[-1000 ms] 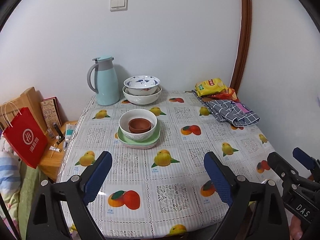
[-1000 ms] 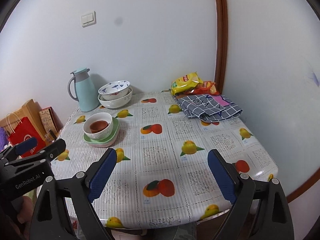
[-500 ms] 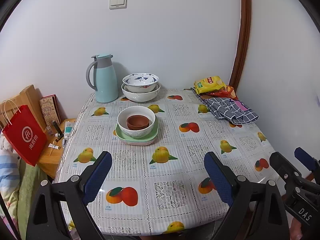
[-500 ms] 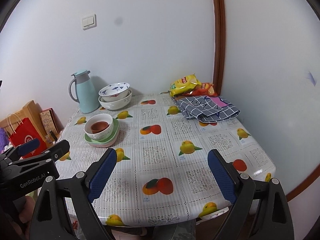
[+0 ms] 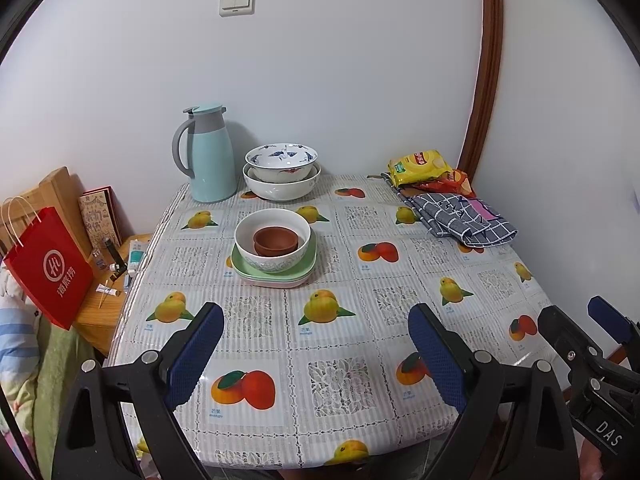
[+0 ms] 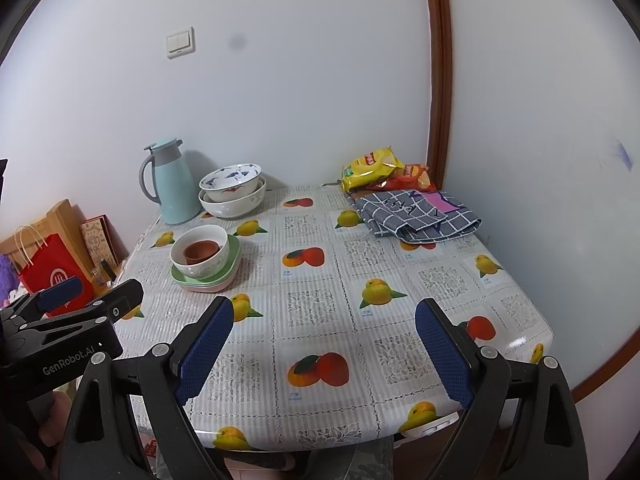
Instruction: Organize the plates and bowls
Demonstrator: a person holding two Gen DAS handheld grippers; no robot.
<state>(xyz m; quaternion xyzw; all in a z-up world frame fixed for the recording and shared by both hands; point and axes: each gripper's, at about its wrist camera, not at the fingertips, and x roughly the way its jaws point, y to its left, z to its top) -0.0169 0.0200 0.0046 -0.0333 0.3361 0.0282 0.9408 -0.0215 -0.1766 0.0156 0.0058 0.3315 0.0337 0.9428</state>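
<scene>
Left gripper [image 5: 316, 354] jaws apart, empty, over the near table [image 5: 360, 280] edge. Brown cup [image 5: 276, 241] sits in white bowl [image 5: 272, 258] on stacked plates [image 5: 306, 270]; two nested bowls [image 5: 282, 172] beside jug [image 5: 210, 156].

Right gripper [image 6: 324, 354] jaws likewise apart, empty, well short of the dishes.

I saw a table [image 5: 328, 344] under a fruit-printed cloth, pushed into a corner of pale walls [image 5: 360, 60]. A double light switch [image 5: 237, 1] sat high on the far wall, and a brown wooden trim [image 5: 486, 64] ran up the corner at the right. At the left, a low wooden stand [image 5: 100, 320] stood beside the table, with bedding [image 5: 24, 360] nearer. The light was even and soft.
</scene>
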